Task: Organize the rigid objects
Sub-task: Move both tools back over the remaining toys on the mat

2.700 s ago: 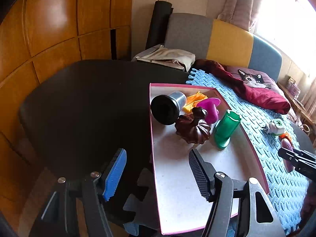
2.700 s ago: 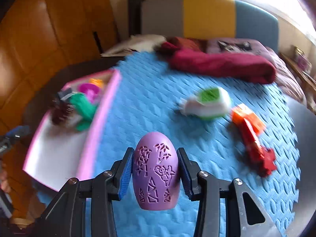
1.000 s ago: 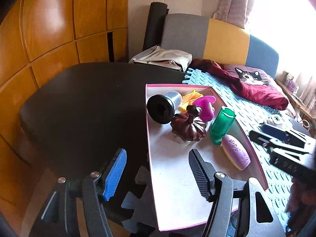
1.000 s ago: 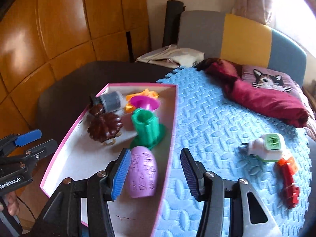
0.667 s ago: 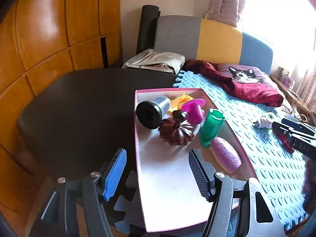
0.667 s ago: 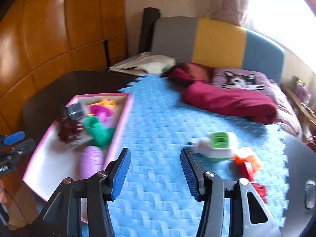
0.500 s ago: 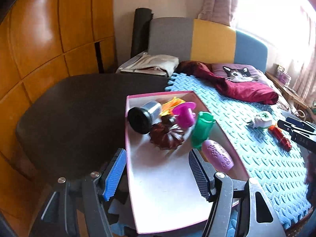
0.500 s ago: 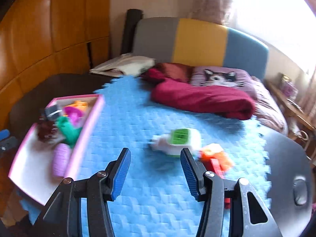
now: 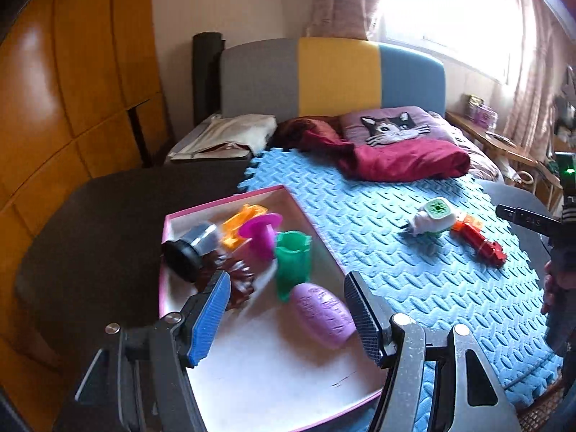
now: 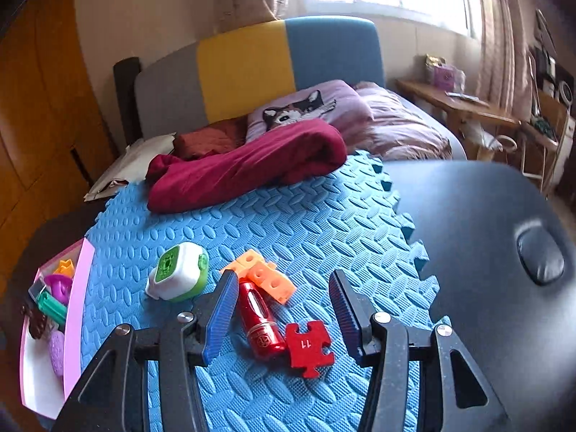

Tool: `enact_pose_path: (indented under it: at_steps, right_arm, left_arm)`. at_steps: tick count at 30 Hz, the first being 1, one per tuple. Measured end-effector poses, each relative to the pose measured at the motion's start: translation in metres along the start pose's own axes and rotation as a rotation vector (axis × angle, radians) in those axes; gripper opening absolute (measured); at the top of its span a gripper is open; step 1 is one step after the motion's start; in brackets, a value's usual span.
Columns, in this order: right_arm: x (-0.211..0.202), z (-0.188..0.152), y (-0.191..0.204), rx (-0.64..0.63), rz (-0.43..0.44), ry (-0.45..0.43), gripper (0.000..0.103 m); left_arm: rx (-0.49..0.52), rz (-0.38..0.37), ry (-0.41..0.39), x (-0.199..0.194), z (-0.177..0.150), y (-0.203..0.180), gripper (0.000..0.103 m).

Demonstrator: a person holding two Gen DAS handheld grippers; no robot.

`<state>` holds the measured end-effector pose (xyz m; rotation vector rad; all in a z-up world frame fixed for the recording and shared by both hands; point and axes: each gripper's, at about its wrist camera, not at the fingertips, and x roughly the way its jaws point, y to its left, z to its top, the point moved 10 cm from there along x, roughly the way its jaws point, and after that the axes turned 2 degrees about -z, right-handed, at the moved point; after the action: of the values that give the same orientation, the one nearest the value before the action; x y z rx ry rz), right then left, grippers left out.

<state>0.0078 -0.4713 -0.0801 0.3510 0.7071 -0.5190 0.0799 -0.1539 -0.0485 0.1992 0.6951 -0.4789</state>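
Note:
A pink-rimmed tray (image 9: 230, 199) holds a purple egg (image 9: 322, 315), a green cup (image 9: 292, 262), a magenta piece (image 9: 260, 232), an orange piece, a grey-black cylinder (image 9: 190, 253) and a brown pumpkin shape. My left gripper (image 9: 286, 318) is open and empty over the tray's near part. My right gripper (image 10: 282, 315) is open and empty just above a red cylinder (image 10: 260, 320), a red puzzle piece (image 10: 309, 347) and an orange block (image 10: 264, 277) on the blue foam mat (image 10: 288, 223). A white-green toy (image 10: 178, 271) lies left of them.
A dark red blanket (image 10: 248, 165) and a cat pillow (image 10: 298, 108) lie at the mat's far end. The black tabletop (image 10: 486, 234) borders the mat on the right. The tray (image 10: 77, 288) sits at the mat's left edge. A wooden wall stands to the left.
The right gripper let go of the purple egg in the tray, then swung right across the mat to the red and orange pieces. The left gripper stayed open and panned right.

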Motion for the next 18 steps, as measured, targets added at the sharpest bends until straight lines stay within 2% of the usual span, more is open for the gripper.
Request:
enact_pose_path:
  at_steps: [18]
  right_arm:
    - [-0.004, 0.002, -0.022, 0.124, 0.013, -0.001, 0.053]
  left_arm:
    - [0.114, -0.075, 0.036, 0.039, 0.019, -0.072, 0.066]
